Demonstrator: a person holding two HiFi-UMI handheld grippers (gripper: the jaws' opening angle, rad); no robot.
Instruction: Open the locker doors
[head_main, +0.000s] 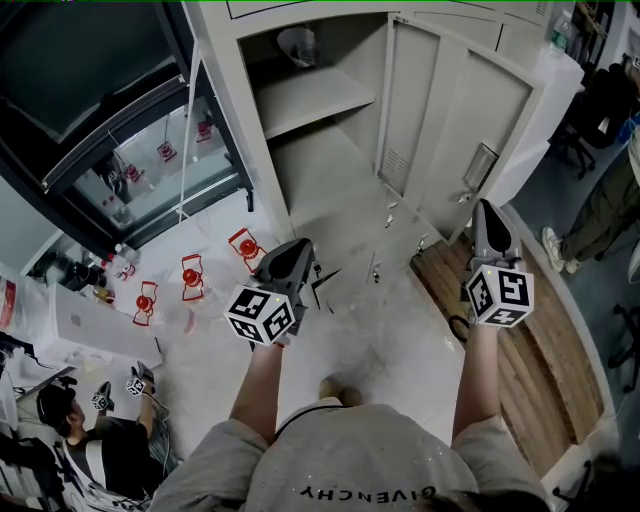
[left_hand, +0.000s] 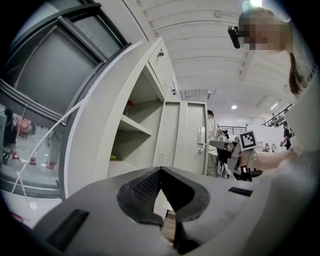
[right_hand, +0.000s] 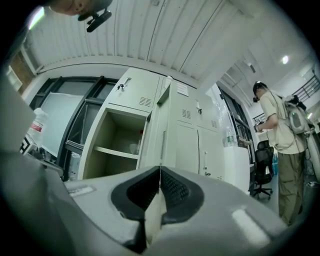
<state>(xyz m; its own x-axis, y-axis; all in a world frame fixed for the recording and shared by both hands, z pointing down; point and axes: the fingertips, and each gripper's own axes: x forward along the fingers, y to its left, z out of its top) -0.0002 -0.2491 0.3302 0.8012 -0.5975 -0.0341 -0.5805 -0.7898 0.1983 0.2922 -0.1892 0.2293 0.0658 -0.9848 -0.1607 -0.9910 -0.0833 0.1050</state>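
Locker (head_main: 228, 90), one door (head_main: 440, 120) already swung open, its other doors (right_hand: 205, 145) seen shut. Left gripper (head_main: 298, 250) and right gripper (head_main: 487, 210) are held before the locker, the right just beside the open door. The fingers (right_hand: 175, 189) of both are pressed together on nothing. Next, a shut door's handle probably has to be gripped, which calls for the fingers to be parted first.

The pale, speckled floor (head_main: 390, 345) bears the locker (head_main: 440, 110). Left of the locker, three small red things (head_main: 192, 276) stand on that floor, close together. Right of the locker, the floor changes to wooden boards (head_main: 530, 350). Inside the locker, one shelf (head_main: 310, 97) carries a clear container (head_main: 297, 45) at its back.
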